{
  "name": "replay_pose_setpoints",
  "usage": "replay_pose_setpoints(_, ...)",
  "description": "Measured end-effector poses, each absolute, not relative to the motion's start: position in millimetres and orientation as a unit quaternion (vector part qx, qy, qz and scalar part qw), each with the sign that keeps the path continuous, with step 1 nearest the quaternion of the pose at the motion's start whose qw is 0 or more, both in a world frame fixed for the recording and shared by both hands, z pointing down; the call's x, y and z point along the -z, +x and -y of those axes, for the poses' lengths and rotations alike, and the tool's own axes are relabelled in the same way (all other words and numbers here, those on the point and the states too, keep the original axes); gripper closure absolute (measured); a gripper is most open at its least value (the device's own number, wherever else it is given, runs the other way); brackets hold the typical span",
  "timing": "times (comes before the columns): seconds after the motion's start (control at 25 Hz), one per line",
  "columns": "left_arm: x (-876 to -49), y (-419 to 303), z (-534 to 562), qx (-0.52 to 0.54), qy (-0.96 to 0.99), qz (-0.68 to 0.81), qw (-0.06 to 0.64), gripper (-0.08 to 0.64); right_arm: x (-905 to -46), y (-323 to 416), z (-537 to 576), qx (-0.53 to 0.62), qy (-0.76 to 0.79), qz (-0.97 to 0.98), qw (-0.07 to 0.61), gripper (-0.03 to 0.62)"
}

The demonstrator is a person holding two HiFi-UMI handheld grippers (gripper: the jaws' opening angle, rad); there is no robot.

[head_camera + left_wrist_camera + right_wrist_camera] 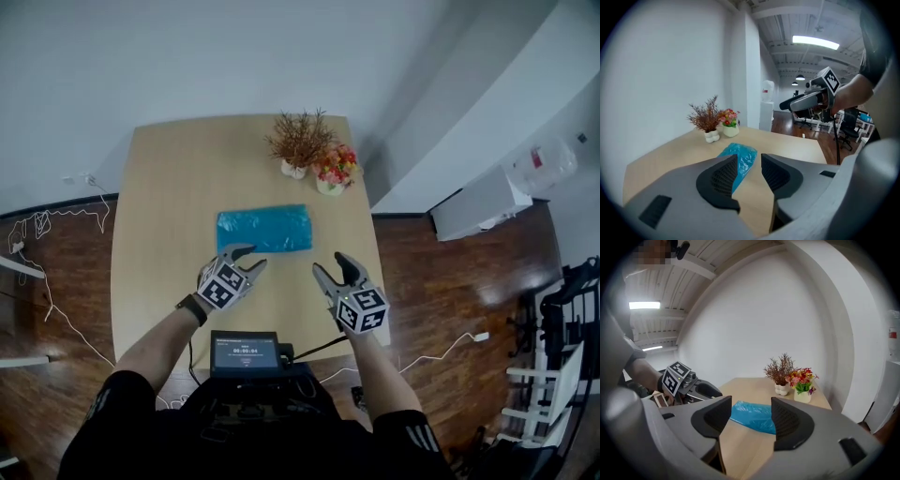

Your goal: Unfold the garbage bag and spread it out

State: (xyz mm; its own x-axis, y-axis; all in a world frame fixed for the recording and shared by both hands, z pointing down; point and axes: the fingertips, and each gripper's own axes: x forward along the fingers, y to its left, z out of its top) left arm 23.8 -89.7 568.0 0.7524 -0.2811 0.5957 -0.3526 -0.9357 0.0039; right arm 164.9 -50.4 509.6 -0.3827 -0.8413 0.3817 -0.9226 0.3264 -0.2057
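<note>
Both pairs of jaws stood apart with nothing between the pads. The left gripper (255,256) showed a moderate gap in its own view, and the right gripper (329,262) was spread somewhat wider in its own. Neither one touched anything. Both hovered over the near half of the table (169,216), side by side and pointing away from the person.

Just ahead of them lay the garbage bag (264,230). It was blue and folded into a flat rectangle near the middle of the tabletop. Its long axis ran left to right across the table in the head view, broadside to both grippers. The left gripper view caught it lengthwise through the gap between the jaws. The right gripper view showed it lying across that gap.

The surface was pale wood. Dark wooden floor (431,281) lay around it, a white wall stood beyond the far edge, and white cables (56,225) trailed over the floor at left.

The count ran to one bag and two grippers. Two small pots stood at the far edge, to the right. One was a dried brown sprig (298,145), and the flower pot (333,169) beside it held red and yellow blooms. One small screen (245,353) sat close to the person at the near edge.
</note>
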Motion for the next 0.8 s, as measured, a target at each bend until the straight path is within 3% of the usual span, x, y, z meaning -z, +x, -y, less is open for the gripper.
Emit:
replay_pose_setpoints(0.32, -655, 99, 125, -0.377, 0.913, 0.136, 0.071, 0.371, -585, 171, 97, -0.228, 0.495, 0.820, 0.173, 0.324)
replay_pose_setpoints(0.8, -743, 146, 130, -0.462, 0.884, 0.071, 0.009, 0.341, -647, 176, 129, -0.272, 0.471, 0.818, 0.188, 0.324)
